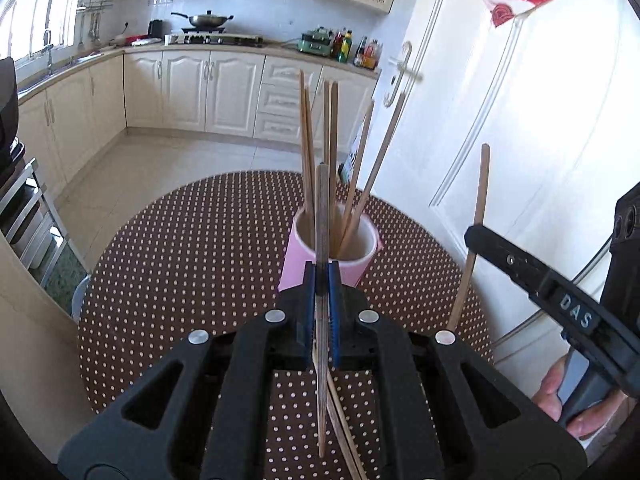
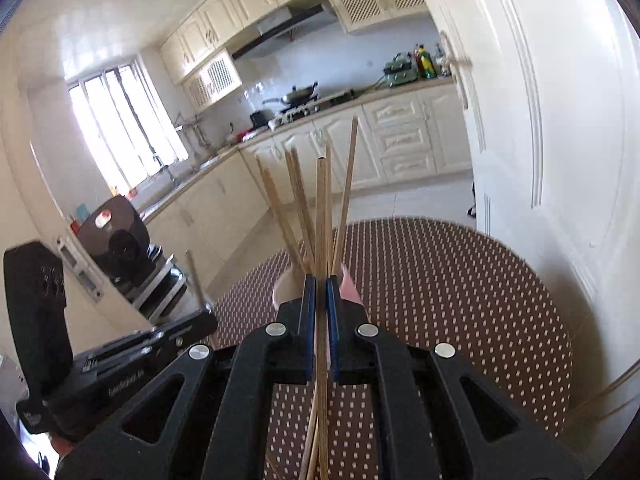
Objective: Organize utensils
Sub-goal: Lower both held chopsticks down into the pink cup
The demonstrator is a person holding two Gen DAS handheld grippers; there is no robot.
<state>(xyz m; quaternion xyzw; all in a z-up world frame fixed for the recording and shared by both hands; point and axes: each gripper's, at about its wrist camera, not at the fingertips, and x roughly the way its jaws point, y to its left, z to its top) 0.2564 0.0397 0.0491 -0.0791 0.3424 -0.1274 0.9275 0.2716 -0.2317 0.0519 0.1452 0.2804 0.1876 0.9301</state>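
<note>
We tilt both tongs downward over the dotted worktop (image 1: 180, 240): left tongs (image 1: 321, 280) clenched on a dark chopstick (image 1: 321, 208), right tongs (image 2: 320, 292) clenched on a pale chopstick (image 2: 322, 208). The pink cup (image 1: 296, 264) of chopsticks stands just ahead. The right tongs read "DAS".

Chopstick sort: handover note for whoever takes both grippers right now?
Left gripper: shut on one chopstick, held upright just in front of the pink holder.
Right gripper: shut on another chopstick, beside the holder.
Done: six or so chopsticks already stand in the holder on the dotted tablecloth.
Left: drop both held sticks in, then collect the loose chopsticks lying on the cloth under the grippers.
</note>
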